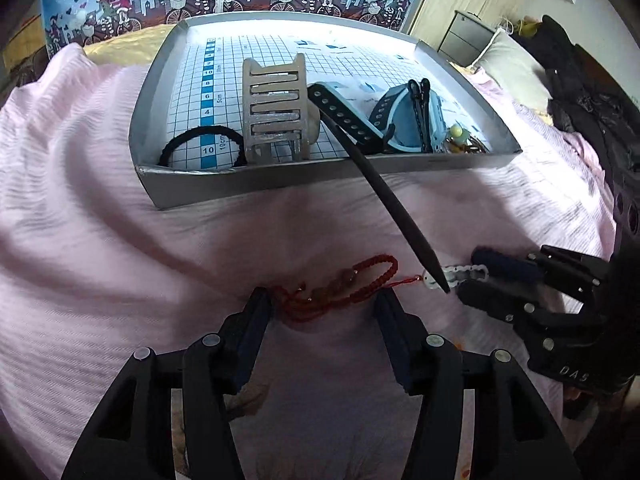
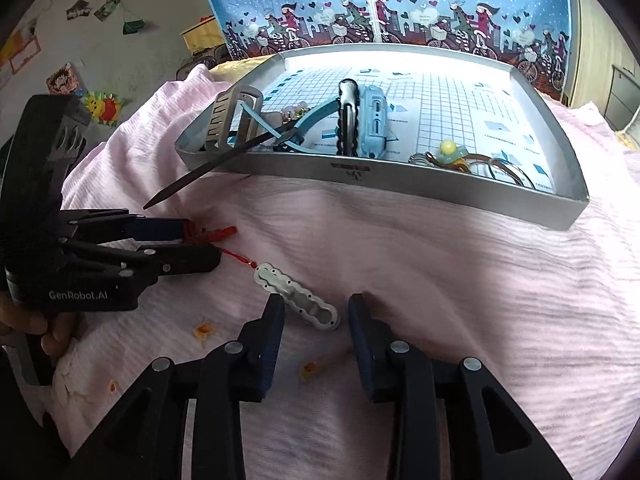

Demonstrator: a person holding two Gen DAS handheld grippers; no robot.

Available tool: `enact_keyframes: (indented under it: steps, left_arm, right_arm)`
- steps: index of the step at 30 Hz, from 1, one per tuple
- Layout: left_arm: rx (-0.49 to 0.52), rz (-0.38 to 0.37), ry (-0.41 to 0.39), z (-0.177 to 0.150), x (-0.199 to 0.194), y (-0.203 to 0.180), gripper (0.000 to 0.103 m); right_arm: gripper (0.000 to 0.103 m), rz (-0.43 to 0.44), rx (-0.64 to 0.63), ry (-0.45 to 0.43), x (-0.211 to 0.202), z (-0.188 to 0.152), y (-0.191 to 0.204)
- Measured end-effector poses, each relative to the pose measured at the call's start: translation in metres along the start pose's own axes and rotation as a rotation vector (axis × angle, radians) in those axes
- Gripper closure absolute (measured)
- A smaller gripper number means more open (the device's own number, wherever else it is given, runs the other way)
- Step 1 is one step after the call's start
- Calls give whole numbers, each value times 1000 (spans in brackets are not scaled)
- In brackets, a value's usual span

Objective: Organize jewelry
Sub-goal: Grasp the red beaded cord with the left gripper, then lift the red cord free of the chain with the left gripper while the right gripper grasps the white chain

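A red cord bracelet [image 1: 340, 288] lies on the pink bedspread between the fingers of my open left gripper [image 1: 323, 300]; it also shows at the left gripper [image 2: 202, 242] in the right wrist view. One thin end of the red bracelet [image 2: 236, 258] reaches a white scalloped hair clip [image 2: 296, 300]. My right gripper [image 2: 316, 306] stands open with the clip's near end between its fingertips. In the left wrist view the right gripper [image 1: 472, 274] sits at the right, around the clip [image 1: 460, 274]. A silver tray [image 1: 240, 184] lies just beyond.
The tray [image 2: 360, 172] holds a black hair tie [image 1: 200, 144], a beige claw clip [image 1: 276, 112], a blue watch [image 1: 400, 120] and a key-ring charm [image 2: 452, 152]. A black hair stick [image 1: 384, 184] juts over its near rim towards the clip. Dark clothing [image 1: 580, 92] lies far right.
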State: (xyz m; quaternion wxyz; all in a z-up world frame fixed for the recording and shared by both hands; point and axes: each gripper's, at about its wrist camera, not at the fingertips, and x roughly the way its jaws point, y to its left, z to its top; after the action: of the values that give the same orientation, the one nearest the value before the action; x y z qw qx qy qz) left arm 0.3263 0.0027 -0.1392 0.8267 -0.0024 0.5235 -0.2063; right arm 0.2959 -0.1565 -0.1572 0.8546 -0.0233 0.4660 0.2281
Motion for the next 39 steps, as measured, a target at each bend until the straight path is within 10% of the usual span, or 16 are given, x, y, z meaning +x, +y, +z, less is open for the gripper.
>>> enact_keyframes:
  steps: [7,13,21,27,39]
  left_arm:
    - [32,-30,9,1,-3,-6,85]
    - [56,-40,18,1,-4,-13,91]
    - [59,-17,8,1,-5,-12,89]
    - [85,106,-68,-4,-18,-22,67]
    - [120,-21,-20,7,2,-20,67]
  right_arm:
    - [68,40,-4,-8,-1,0,1]
    - [68,101,19,14,-1,-3,-1]
    - [68,79,0,19,2,-4,3]
    - [67,83,7,21,4,-3,0]
    - [67,43,-19,-18,4,0,-1]
